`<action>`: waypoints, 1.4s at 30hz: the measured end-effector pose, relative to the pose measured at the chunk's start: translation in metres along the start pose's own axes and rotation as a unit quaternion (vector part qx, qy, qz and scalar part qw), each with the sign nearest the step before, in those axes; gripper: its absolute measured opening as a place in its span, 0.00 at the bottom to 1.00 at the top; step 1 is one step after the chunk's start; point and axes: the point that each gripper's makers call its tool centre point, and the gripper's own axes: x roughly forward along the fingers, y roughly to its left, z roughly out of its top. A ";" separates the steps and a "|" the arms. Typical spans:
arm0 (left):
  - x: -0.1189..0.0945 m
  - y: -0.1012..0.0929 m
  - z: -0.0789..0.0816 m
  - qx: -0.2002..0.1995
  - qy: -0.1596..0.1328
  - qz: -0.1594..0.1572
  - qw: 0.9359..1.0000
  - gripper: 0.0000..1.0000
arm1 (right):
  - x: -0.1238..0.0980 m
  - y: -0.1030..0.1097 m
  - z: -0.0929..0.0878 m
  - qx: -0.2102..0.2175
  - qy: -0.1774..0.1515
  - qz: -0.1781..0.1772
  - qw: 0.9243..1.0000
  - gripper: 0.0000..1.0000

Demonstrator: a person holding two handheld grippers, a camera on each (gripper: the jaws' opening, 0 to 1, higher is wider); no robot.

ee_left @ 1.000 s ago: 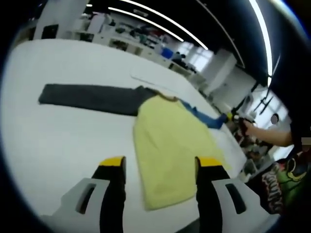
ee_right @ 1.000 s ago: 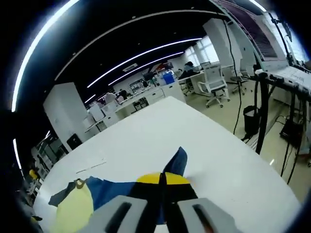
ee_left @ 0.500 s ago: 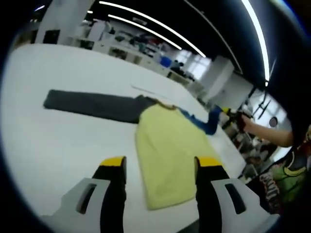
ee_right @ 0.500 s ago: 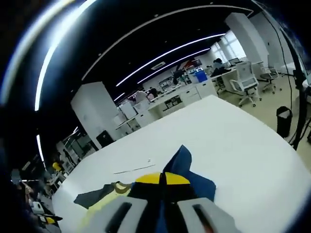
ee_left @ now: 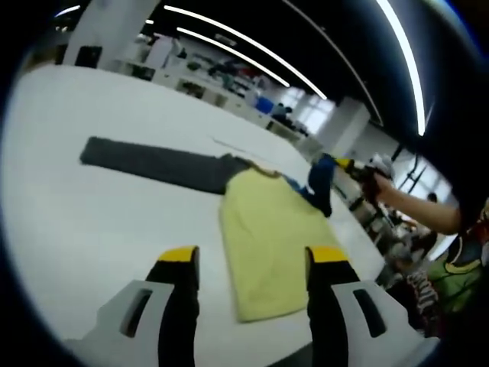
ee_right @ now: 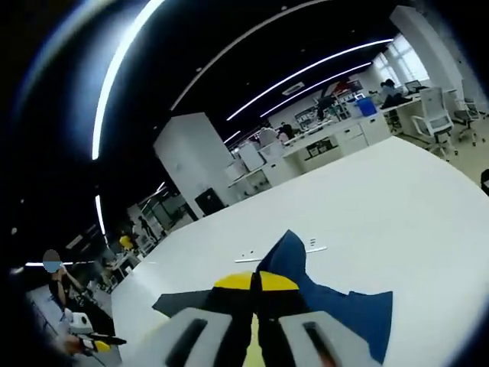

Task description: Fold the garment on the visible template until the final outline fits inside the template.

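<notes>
Right tongs (ee_right: 256,281) clamped on the garment's blue sleeve (ee_right: 348,307); left tongs (ee_left: 252,258) spread above the yellow body (ee_left: 267,237).

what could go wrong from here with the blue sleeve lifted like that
The right gripper pinches just the tip of the blue sleeve, so the cloth might slip out mid-fold. The left gripper hangs open above the yellow body and pins nothing, so pulling the sleeve across could drag the whole garment over the white table. The grey sleeve lies stretched far out to the other side, unfolded.
</notes>
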 end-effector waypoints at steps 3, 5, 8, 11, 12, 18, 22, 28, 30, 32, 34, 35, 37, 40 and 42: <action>-0.002 0.002 0.000 -0.001 -0.001 -0.001 1.000 0.52 | 0.016 0.010 -0.005 -0.004 0.010 0.014 1.000 0.00; -0.003 0.004 0.000 -0.002 -0.003 -0.001 1.000 0.52 | 0.025 0.017 -0.008 0.000 0.015 0.026 1.000 0.00; -0.005 0.005 0.001 -0.005 -0.005 -0.001 1.000 0.51 | 0.037 0.028 -0.013 -0.003 0.021 0.038 0.999 0.00; -0.007 0.007 0.000 -0.005 -0.006 -0.002 1.000 0.51 | 0.046 0.036 -0.014 -0.005 0.025 0.048 0.999 0.00; -0.008 0.009 -0.001 -0.008 -0.006 -0.001 1.000 0.51 | 0.051 0.042 -0.015 -0.004 0.026 0.055 0.998 0.00; -0.012 0.014 -0.005 -0.017 -0.009 0.005 1.000 0.51 | 0.071 0.073 -0.017 -0.008 0.029 0.089 0.996 0.00; -0.012 0.013 -0.003 -0.018 -0.015 0.004 1.000 0.50 | 0.089 0.087 -0.043 -0.029 0.063 0.099 0.993 0.00; -0.013 0.017 -0.002 -0.021 -0.020 0.007 1.000 0.49 | 0.116 0.077 -0.100 -0.086 0.114 0.057 0.988 0.00; -0.014 0.017 -0.003 -0.023 -0.019 0.006 1.000 0.45 | 0.124 0.078 -0.115 -0.065 0.125 0.055 0.988 0.00; -0.016 0.017 -0.003 -0.027 -0.021 0.004 0.999 0.42 | 0.131 0.076 -0.127 -0.071 0.134 0.052 0.987 0.00; -0.016 0.017 -0.003 -0.028 -0.023 0.004 0.999 0.44 | 0.136 0.073 -0.136 -0.077 0.147 0.050 0.985 0.00; -0.016 0.017 -0.003 -0.025 -0.022 0.004 0.999 0.46 | 0.139 0.071 -0.139 -0.079 0.151 0.047 0.984 0.00; -0.016 0.019 -0.004 -0.024 -0.021 0.004 0.999 0.47 | 0.142 0.072 -0.146 -0.076 0.158 0.047 0.983 0.00; -0.016 0.019 -0.004 -0.030 -0.026 0.003 0.999 0.46 | 0.148 0.071 -0.156 -0.076 0.167 0.048 0.982 0.00; -0.016 0.020 -0.004 -0.030 -0.026 0.003 0.999 0.46 | 0.150 0.071 -0.162 -0.077 0.174 0.046 0.981 0.00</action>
